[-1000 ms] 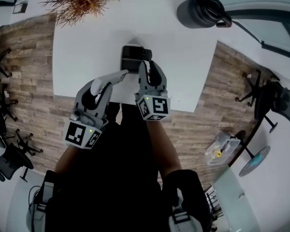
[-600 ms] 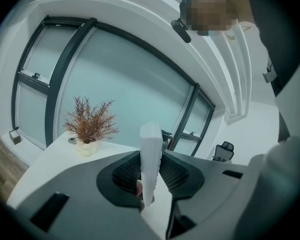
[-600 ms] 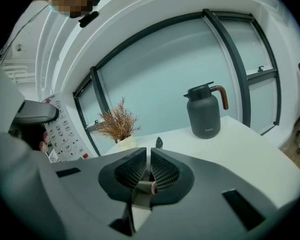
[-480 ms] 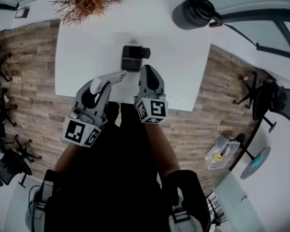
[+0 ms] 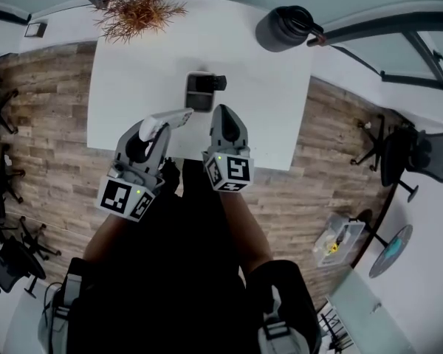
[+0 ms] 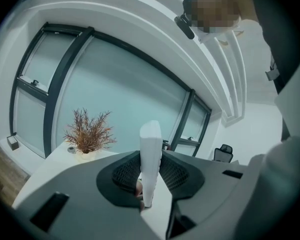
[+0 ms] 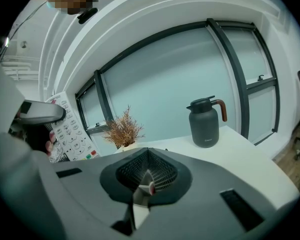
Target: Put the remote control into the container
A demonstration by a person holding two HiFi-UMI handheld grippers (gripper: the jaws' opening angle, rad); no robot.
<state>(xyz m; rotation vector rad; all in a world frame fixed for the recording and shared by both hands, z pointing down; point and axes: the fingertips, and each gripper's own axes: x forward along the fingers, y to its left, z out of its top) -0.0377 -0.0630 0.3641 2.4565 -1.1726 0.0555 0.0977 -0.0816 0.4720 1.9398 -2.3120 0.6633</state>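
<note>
Left tool (image 6: 149, 178) is clamped on the white remote (image 6: 150, 149), edge-on, over the table (image 5: 133, 72) short of the dark container (image 5: 200, 92); right tool (image 7: 147, 176) closed, empty. That narrow grip could let it pivot and miss the opening

The right gripper (image 7: 148, 156) has its fingers (image 7: 135, 171) closed together with nothing between them. Beyond them lies a white table (image 7: 240, 159). At its far right stands a dark grey jug (image 7: 205, 121) with a reddish-brown handle, upright. A dried brown plant (image 7: 122, 130) stands at the far edge, left of centre. Behind both is a window (image 7: 180, 79) with dark frames. At the near left, the left gripper (image 7: 46, 120) holds a white remote control (image 7: 70, 129), tilted, buttons showing.
</note>
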